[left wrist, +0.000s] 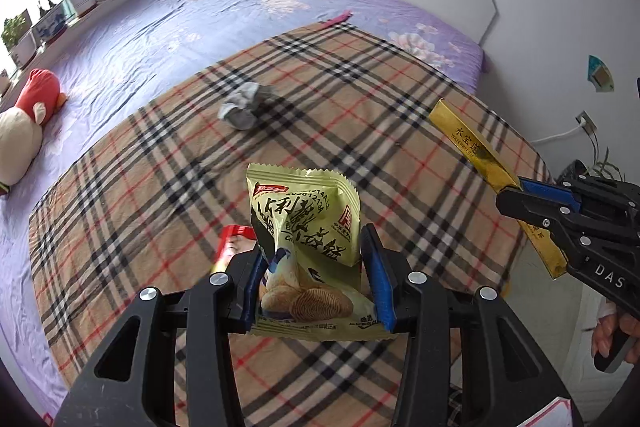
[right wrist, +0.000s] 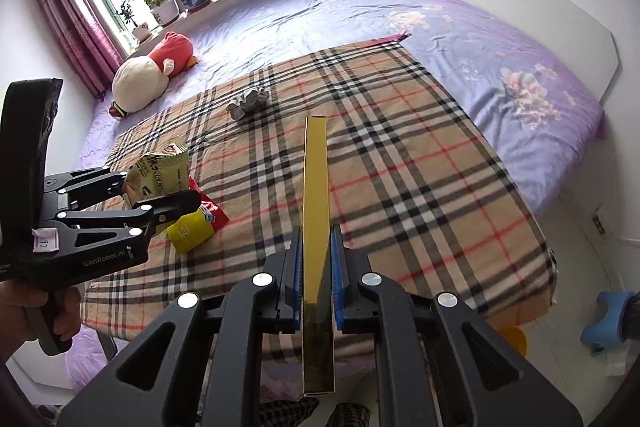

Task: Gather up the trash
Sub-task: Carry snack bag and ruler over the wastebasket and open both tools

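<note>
The left gripper clamps a green snack bag at lower centre; the right gripper pinches a gold box. Both are lifted. Left on the plaid blanket: a red-yellow packet and, farther up, a crumpled grey wad.

My left gripper, black with blue pads, holds a pale green snack bag, my right a gold box, over a tan plaid blanket on a lilac floral sheet.
</note>
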A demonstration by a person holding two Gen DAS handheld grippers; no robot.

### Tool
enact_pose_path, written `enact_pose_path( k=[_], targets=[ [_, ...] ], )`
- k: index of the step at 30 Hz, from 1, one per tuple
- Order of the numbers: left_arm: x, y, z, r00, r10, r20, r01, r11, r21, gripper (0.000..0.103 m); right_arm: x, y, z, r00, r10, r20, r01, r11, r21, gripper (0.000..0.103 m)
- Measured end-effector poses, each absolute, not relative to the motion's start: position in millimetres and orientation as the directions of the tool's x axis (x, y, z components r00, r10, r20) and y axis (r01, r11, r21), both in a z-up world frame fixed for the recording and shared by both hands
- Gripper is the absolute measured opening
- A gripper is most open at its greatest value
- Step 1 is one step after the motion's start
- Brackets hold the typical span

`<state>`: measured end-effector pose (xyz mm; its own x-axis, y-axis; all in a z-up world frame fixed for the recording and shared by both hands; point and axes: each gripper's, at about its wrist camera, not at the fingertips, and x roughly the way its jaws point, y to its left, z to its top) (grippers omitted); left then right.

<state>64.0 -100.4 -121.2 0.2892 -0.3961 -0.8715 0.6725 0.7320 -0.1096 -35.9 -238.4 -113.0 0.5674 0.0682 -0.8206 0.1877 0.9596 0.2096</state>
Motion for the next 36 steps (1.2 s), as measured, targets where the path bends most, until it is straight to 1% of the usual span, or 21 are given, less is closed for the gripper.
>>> enact_pose_path(
  k=[11, 20, 28, 36],
  targets=[
    [-12, -192, -124, 0.153, -0.454, -0.878, 0.852, 0.511, -0.116, 0.044, -137, -298, -114, 0.559, -0.013, -0.829, 0.367, 0.9, 0.234, 0.013],
    [-79, -272, -133, 0.014, -0.462, -0.887, 0.955, 0.27, -0.125, 0.044, -213, -346, -134, 0.518, -0.058, -0.853, 0.506, 0.825, 0.252, 0.013],
    [-131, -347, -170, -0.103, -0.385, -0.917, 0.99, 0.053, -0.134, 0.044, -270, -394, -179, 0.448, -0.056, -0.892, 0.605, 0.753, 0.257, 0.013],
    [-162, -402, -237, -0.155, -0.242, -0.958, 0.988, -0.045, -0.148, 0.044, -299, -435, -246, 0.367, -0.017, -0.93, 0.663, 0.706, 0.249, 0.013]
  ],
)
